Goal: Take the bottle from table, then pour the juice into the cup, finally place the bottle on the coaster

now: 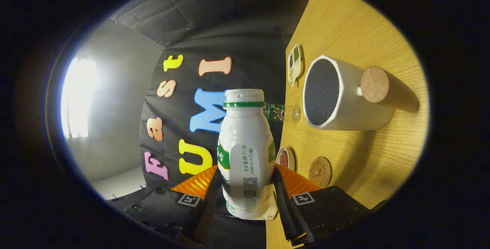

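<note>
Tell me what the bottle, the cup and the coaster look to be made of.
Bottle, held between the gripper fingers: probably plastic, opaque white and smooth, with a soft sheen and a printed label. Cup: likely glazed ceramic, glossy white outside, dark speckled inside, with what looks like a wooden handle. Coaster: likely wood or cork, matte brown, with an engraved pattern.

Wooden table is seen rolled sideways beyond the fingers. On it: white cup with wooden handle, round coaster nearest the fingers, small red-filled dish, divided condiment dish, small clear bottle.
</note>
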Tool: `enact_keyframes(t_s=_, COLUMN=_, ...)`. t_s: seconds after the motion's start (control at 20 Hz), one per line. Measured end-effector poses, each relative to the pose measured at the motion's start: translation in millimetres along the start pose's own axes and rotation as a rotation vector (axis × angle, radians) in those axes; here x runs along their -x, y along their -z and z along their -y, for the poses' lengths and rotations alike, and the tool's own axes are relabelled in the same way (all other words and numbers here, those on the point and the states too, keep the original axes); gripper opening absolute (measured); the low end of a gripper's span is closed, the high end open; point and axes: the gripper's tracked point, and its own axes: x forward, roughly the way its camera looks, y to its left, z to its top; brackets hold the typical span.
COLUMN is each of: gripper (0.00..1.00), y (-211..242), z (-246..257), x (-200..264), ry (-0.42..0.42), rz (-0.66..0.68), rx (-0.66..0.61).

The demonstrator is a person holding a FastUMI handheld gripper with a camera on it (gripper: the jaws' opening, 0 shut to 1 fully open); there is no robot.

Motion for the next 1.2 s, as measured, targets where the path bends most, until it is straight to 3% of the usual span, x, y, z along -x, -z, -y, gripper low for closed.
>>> enact_keyframes(t_s=0.8, gripper=0.72, y=0, z=-10, x=-5, ry=-0.011, rz=0.029, rx=-0.172)
enact_keyframes(t_s=1.2, gripper=0.72, y=0, z=-12, x=-7, ry=-0.021, rz=0.032, rx=-0.198)
